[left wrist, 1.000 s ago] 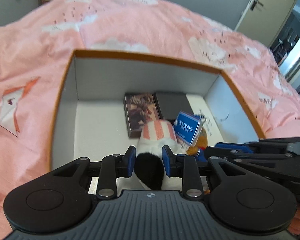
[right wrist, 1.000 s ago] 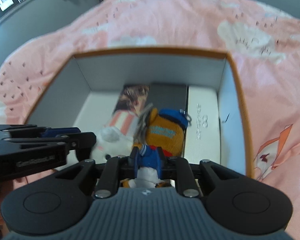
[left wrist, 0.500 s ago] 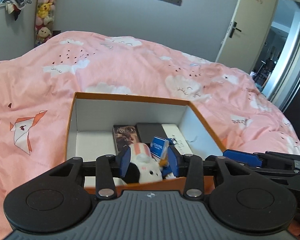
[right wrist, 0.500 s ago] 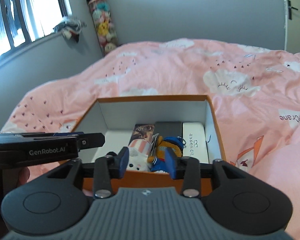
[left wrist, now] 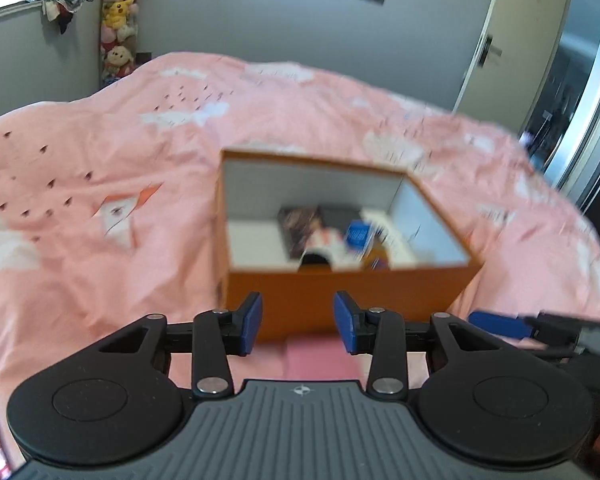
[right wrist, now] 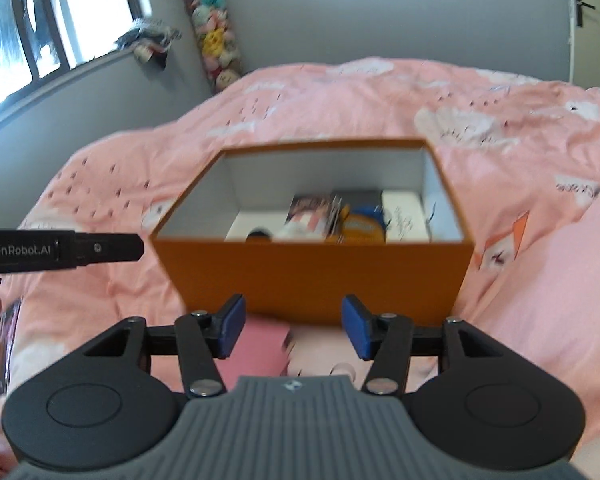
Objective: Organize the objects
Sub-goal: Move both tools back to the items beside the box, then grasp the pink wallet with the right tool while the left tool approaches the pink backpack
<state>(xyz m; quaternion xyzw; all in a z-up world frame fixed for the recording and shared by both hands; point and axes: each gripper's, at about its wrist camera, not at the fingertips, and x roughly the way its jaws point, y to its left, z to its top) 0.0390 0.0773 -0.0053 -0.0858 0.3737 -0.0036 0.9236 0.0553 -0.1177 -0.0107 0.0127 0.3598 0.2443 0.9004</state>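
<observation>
Both grippers sit at the near side of the orange box (right wrist: pixel 312 276), w/ nothing between the blue pads. Left gripper (left wrist: pixel 298 322) jaws wide apart, empty; right gripper (right wrist: pixel 294 328) likewise spread, empty. Box rests on the pink duvet (left wrist: pixel 100 280), lid off, white inside. Contents bunched toward the right half: dark picture card (right wrist: pixel 310 206) & black flat item (right wrist: pixel 358 197) at the far side, white flat box (right wrist: pixel 405 218) w/ small print along the right wall, too blurred to read. Nearer: striped plush toy (right wrist: pixel 300 228) left of orange plush toy (right wrist: pixel 360 229). Blue tag (left wrist: pixel 358 236) on the orange toy has white lettering, unreadable here. Left gripper's body in the right wrist view reads "GenRobot.AI" (right wrist: pixel 18 250). Pink flat thing (right wrist: pixel 256 350) lies on the duvet just near of the box. Stack of soft toys (right wrist: pixel 216 40) hangs in the far corner.
</observation>
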